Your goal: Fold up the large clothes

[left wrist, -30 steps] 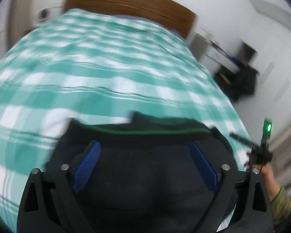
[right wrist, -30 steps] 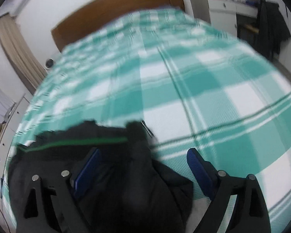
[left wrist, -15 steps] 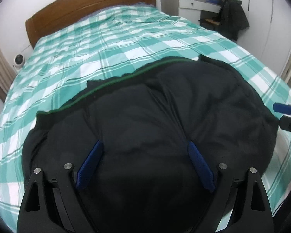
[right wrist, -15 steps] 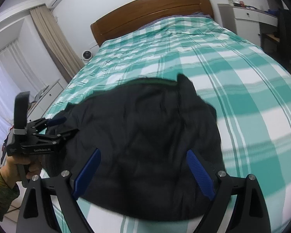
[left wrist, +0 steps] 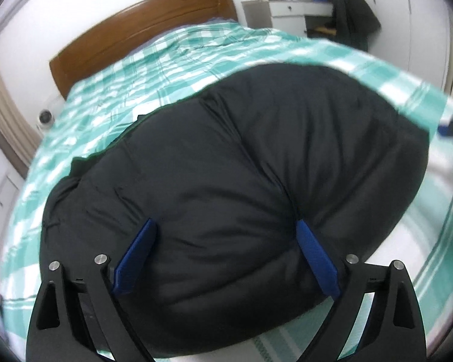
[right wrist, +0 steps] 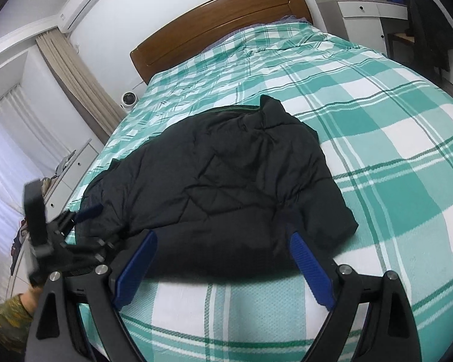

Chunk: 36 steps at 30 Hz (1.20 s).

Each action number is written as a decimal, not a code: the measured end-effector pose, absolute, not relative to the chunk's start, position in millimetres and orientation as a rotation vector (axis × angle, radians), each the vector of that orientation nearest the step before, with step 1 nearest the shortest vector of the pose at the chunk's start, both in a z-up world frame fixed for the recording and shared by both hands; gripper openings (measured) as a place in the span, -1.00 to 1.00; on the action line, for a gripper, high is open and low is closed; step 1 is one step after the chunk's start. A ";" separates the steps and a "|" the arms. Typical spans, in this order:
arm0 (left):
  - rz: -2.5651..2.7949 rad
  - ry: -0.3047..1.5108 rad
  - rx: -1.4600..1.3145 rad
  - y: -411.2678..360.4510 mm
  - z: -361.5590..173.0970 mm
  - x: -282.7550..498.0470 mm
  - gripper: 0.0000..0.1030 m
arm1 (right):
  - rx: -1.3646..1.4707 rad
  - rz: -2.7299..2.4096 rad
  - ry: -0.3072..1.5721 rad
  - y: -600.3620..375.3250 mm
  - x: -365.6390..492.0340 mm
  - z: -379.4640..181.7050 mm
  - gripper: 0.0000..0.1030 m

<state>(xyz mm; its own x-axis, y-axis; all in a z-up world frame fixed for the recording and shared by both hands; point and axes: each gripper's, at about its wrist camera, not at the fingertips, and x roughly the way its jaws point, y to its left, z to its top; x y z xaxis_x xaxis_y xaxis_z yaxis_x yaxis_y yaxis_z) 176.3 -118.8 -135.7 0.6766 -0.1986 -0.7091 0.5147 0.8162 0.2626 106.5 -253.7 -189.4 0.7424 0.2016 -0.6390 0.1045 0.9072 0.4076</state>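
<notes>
A black padded jacket lies spread on the green-and-white checked bedspread, with a thin green trim along its far edge. It fills the left wrist view. My left gripper is open, its blue pads wide apart just above the jacket's near edge. In the right wrist view the left gripper sits at the jacket's left end. My right gripper is open and empty, hovering over the jacket's near right edge.
A wooden headboard stands at the far end of the bed. A white dresser and a dark coat on a chair are at the right. Curtains and a small fan are at the left.
Both grippers have pulled back toward the foot of the bed, away from the jacket, which now lies flat and spread. Both stayed open.
</notes>
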 end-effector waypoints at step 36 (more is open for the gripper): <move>-0.914 0.981 0.020 -152.8 -133.5 193.0 0.91 | 0.824 0.062 0.743 -350.4 136.7 -252.8 0.83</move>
